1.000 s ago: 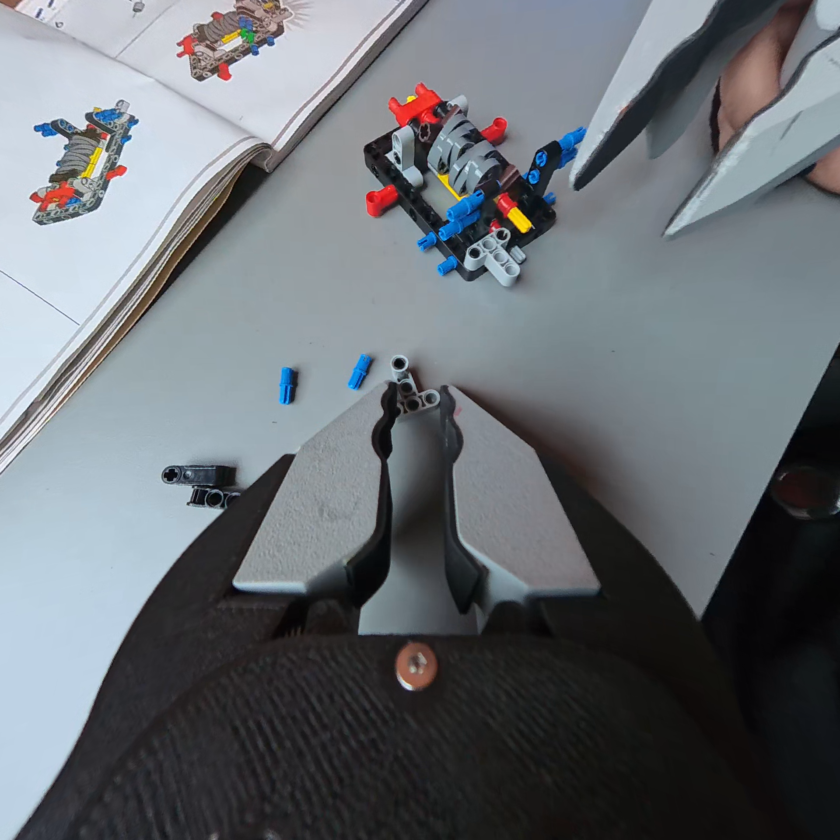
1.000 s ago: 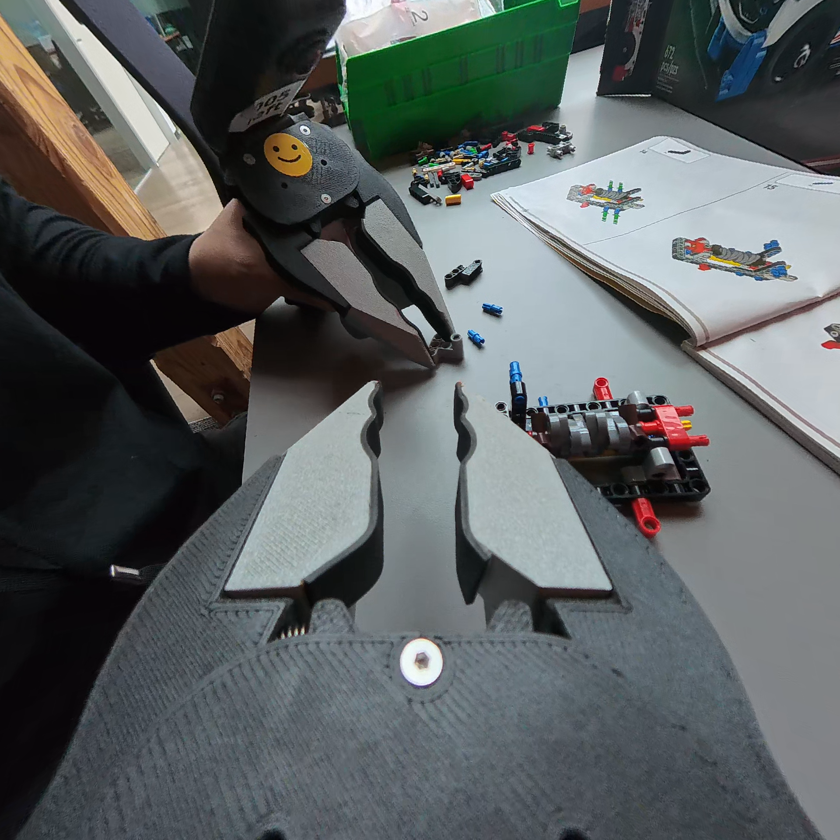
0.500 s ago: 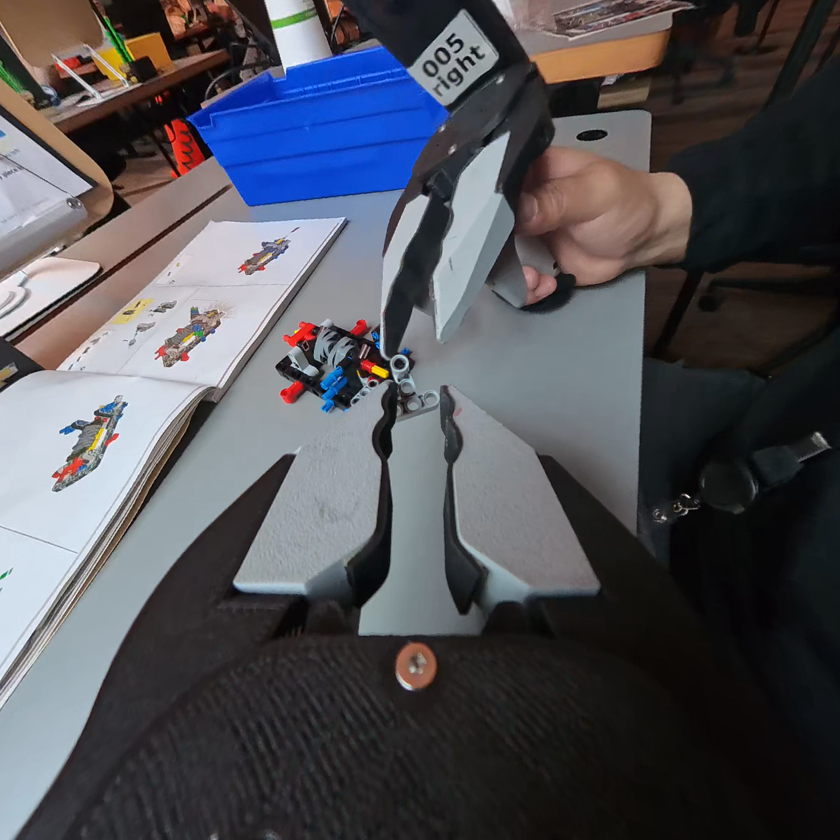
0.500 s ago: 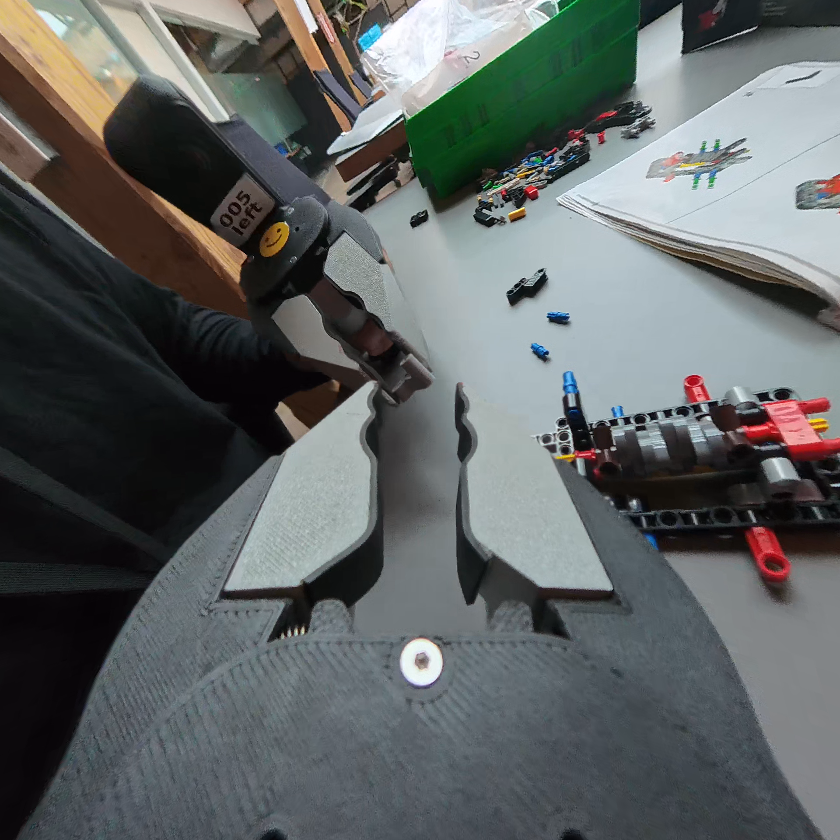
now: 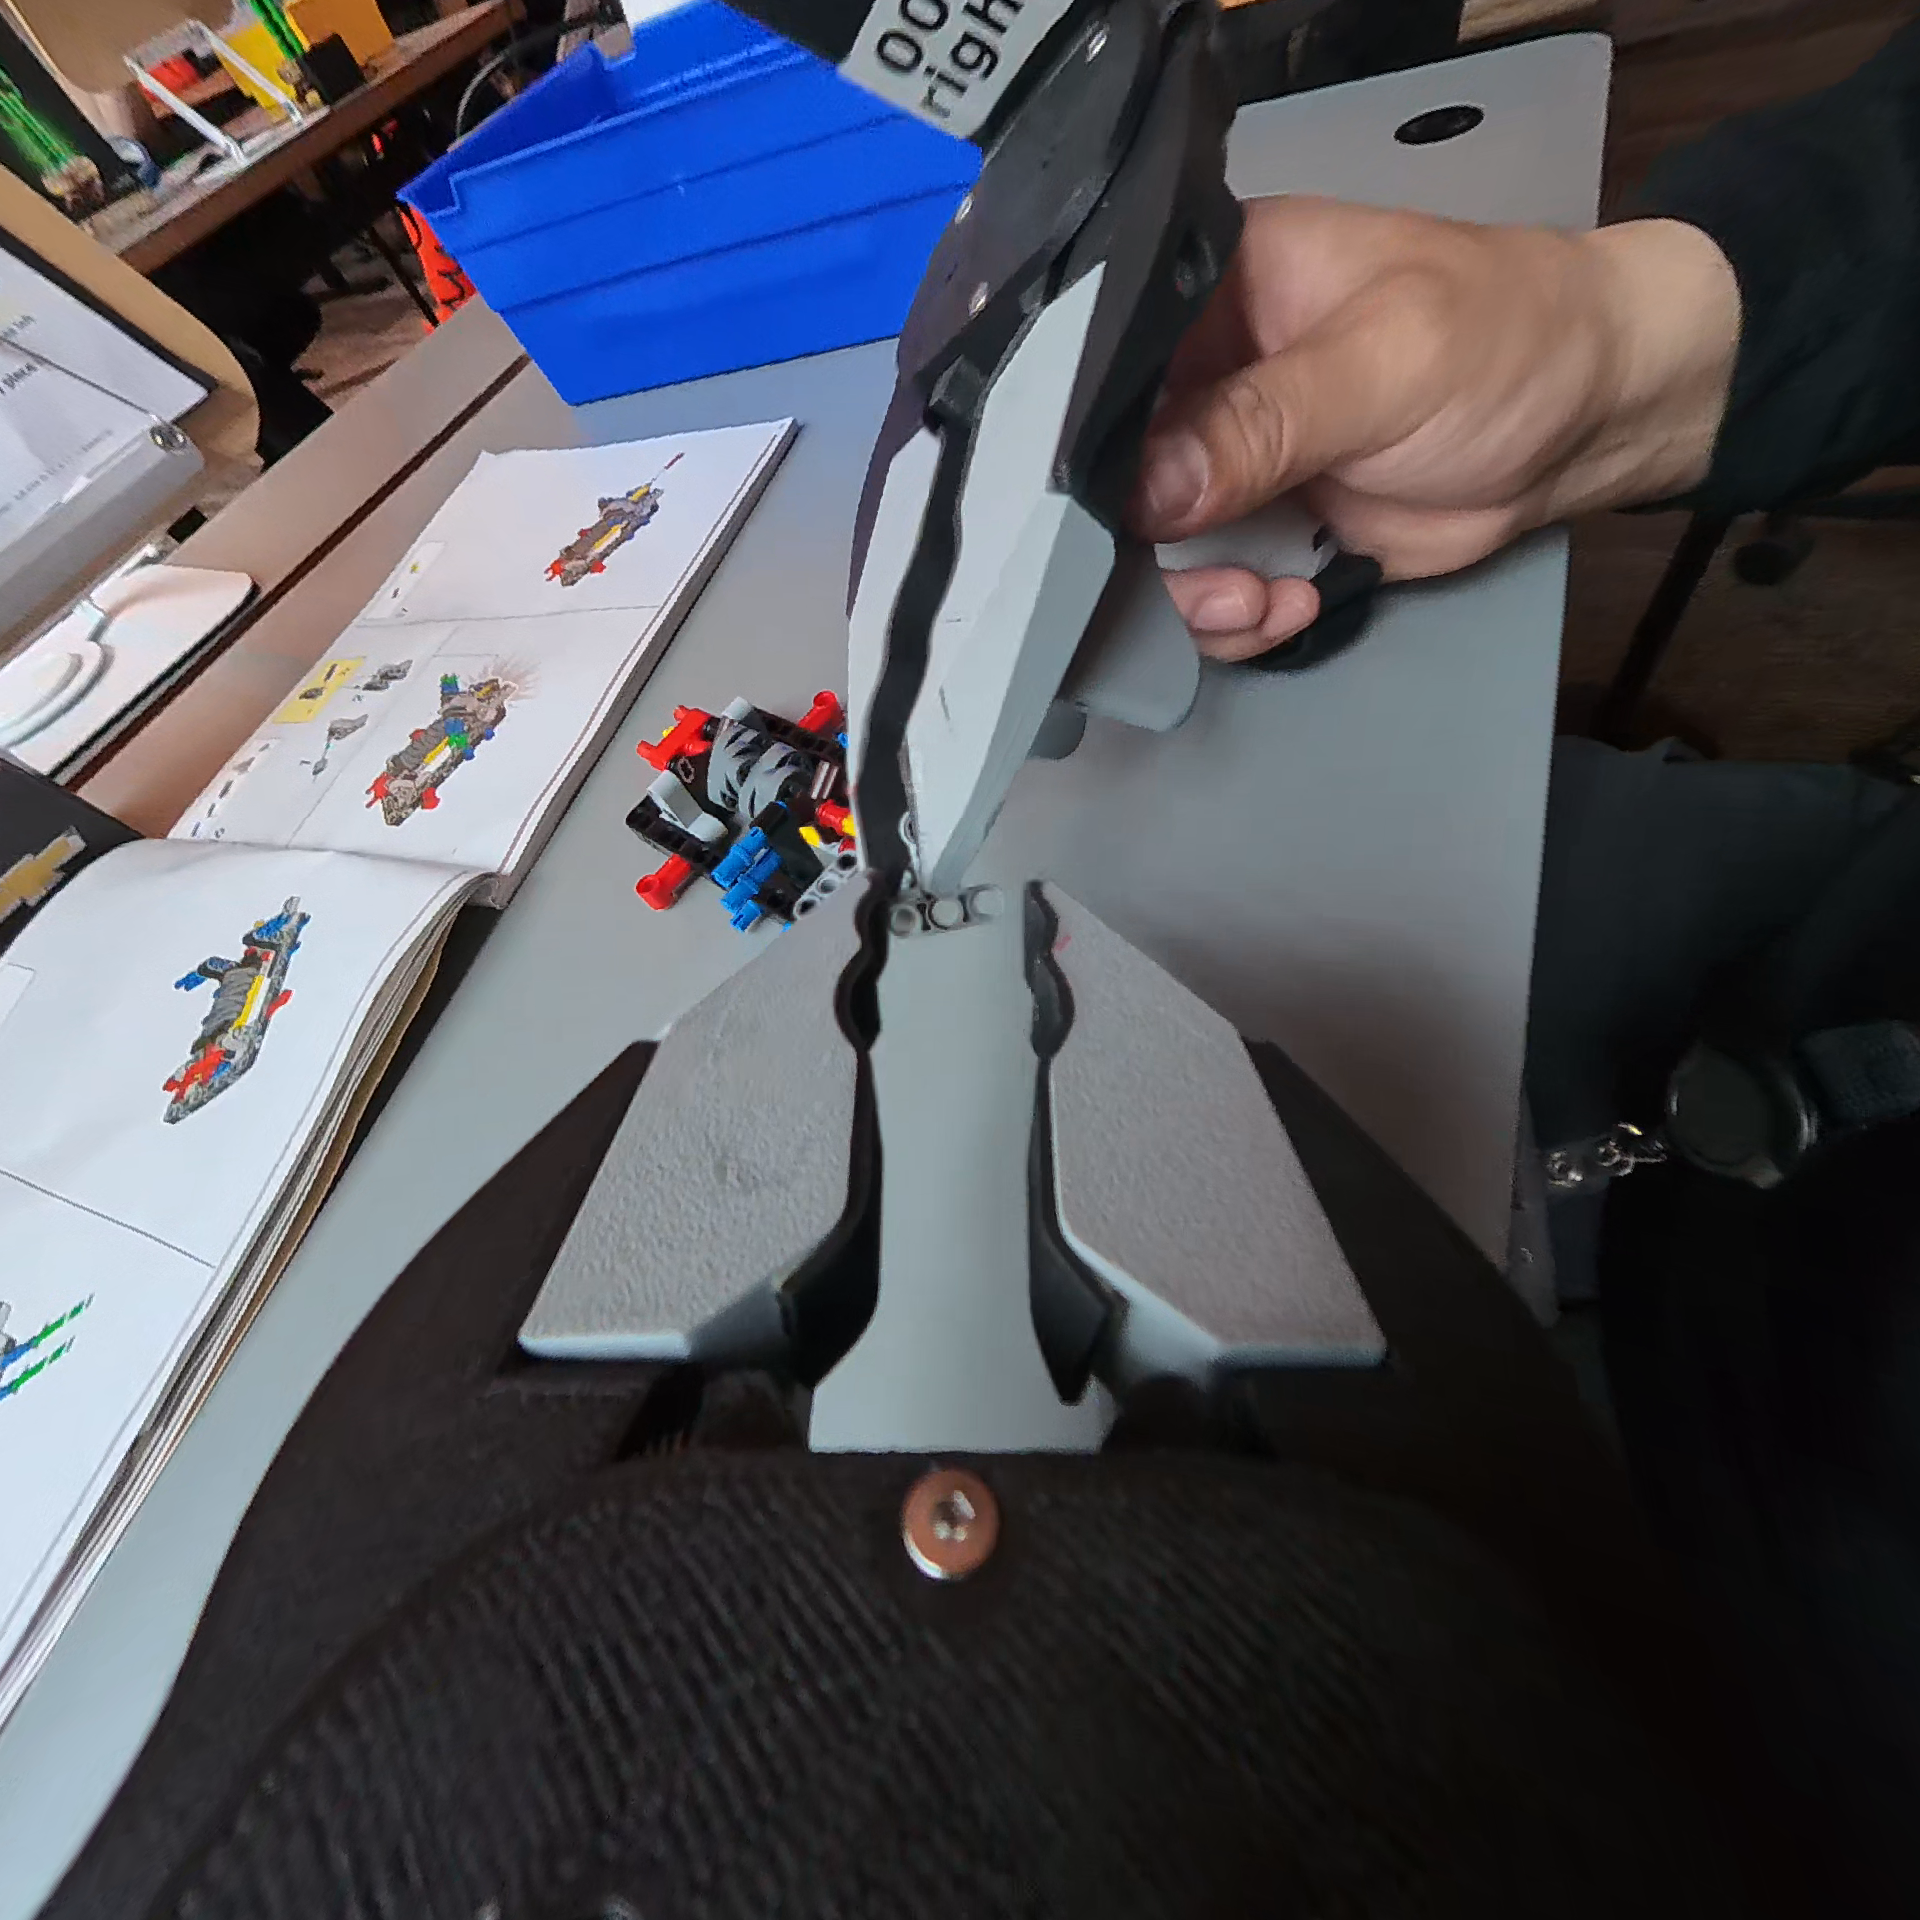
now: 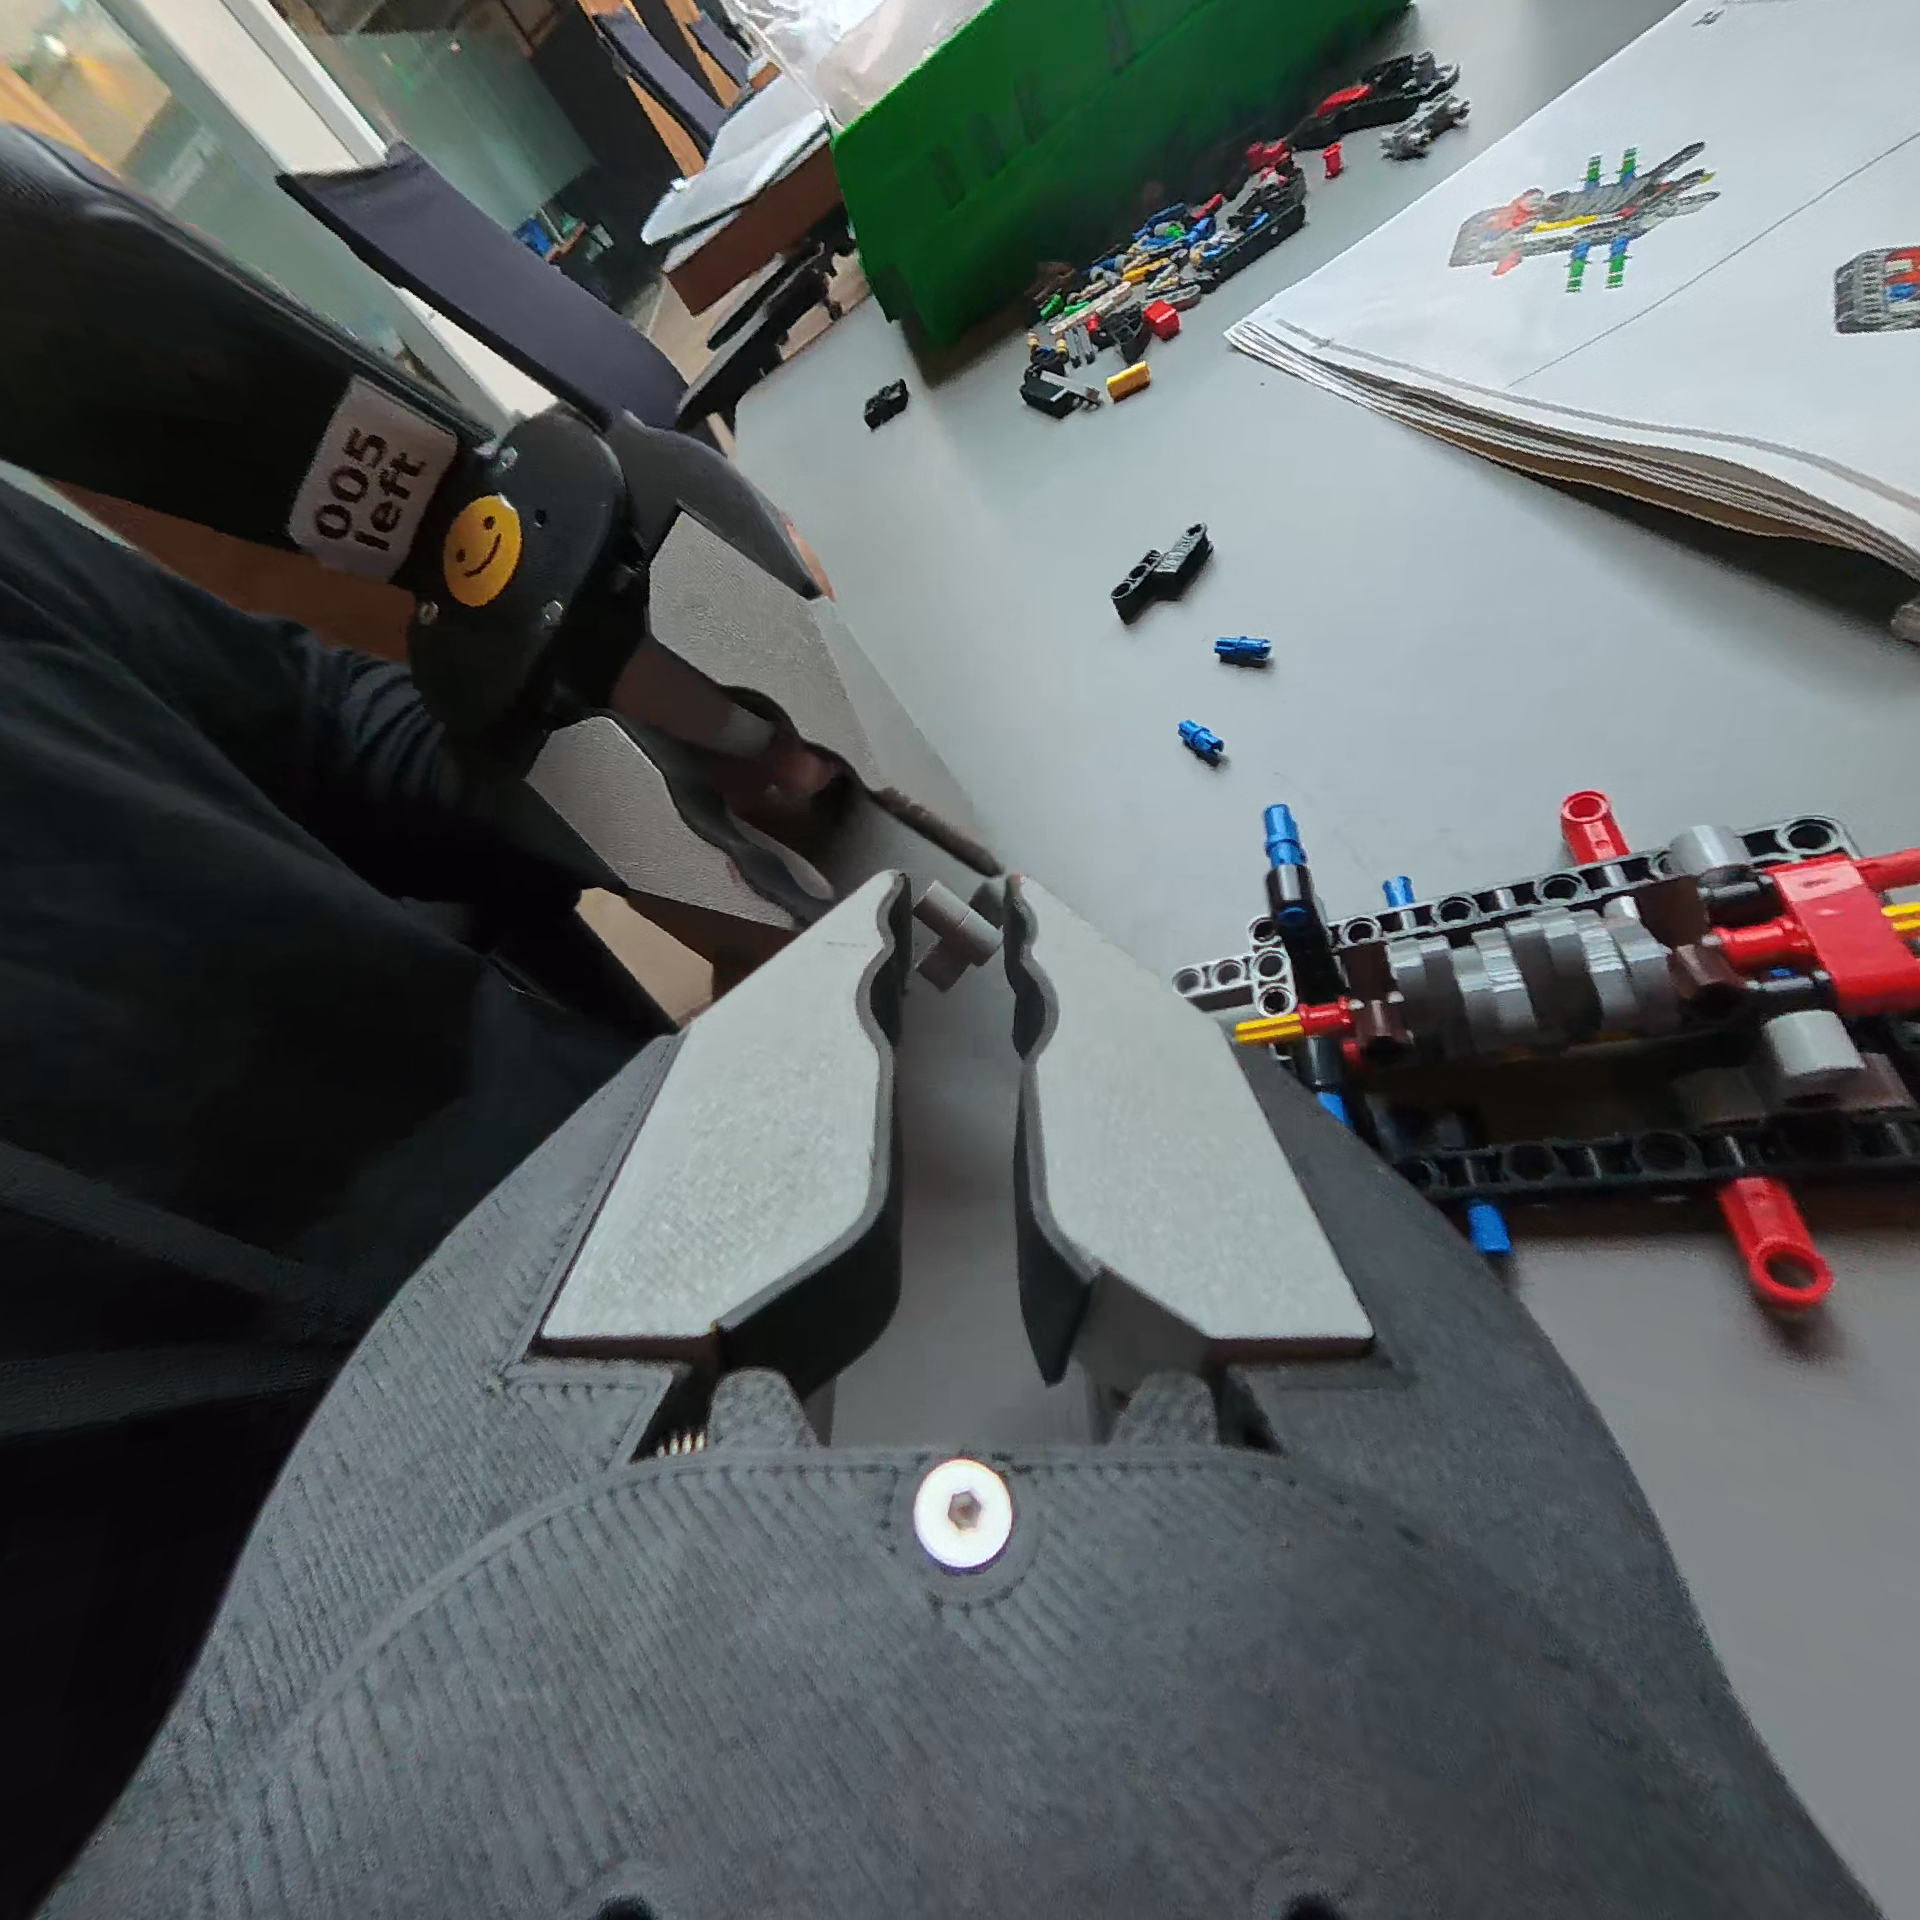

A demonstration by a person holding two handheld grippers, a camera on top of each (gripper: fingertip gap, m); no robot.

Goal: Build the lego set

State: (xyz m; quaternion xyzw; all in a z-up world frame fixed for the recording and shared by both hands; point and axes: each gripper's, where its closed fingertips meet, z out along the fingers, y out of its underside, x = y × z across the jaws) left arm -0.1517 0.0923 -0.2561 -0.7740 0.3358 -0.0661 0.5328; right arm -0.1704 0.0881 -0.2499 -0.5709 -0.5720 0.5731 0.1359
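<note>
The left gripper (image 5: 945, 914) holds a small light grey L-shaped lego beam (image 5: 948, 912) between its two fingertips, lifted above the grey table (image 5: 1299, 935); the fingers are only a little apart, pinching the piece. The right gripper (image 6: 956, 914) comes to the same beam (image 6: 956, 935) from the other side. In the left wrist view its fingertips (image 5: 914, 831) point down and touch the upper arm of the beam, and the two fingers look nearly pressed together, but I cannot tell if they really pinch the piece. A hand (image 5: 1434, 416) holds this gripper. The half-built lego model (image 6: 1621, 997), a black frame with a grey engine block, red parts and blue pins, lies on the table just beside the grippers. Two loose blue pins (image 6: 1242, 650) and a black connector (image 6: 1162, 571) lie further away. An open instruction booklet (image 5: 312, 935) lies at the side of the model. A green bin (image 6: 1039, 135) stands at the far end; what is inside it is not visible, but a heap of mixed loose lego pieces (image 6: 1153, 281) lies on the table in front of it. A blue bin (image 5: 675, 229) stands behind the booklet, and its inside is hidden too.
</note>
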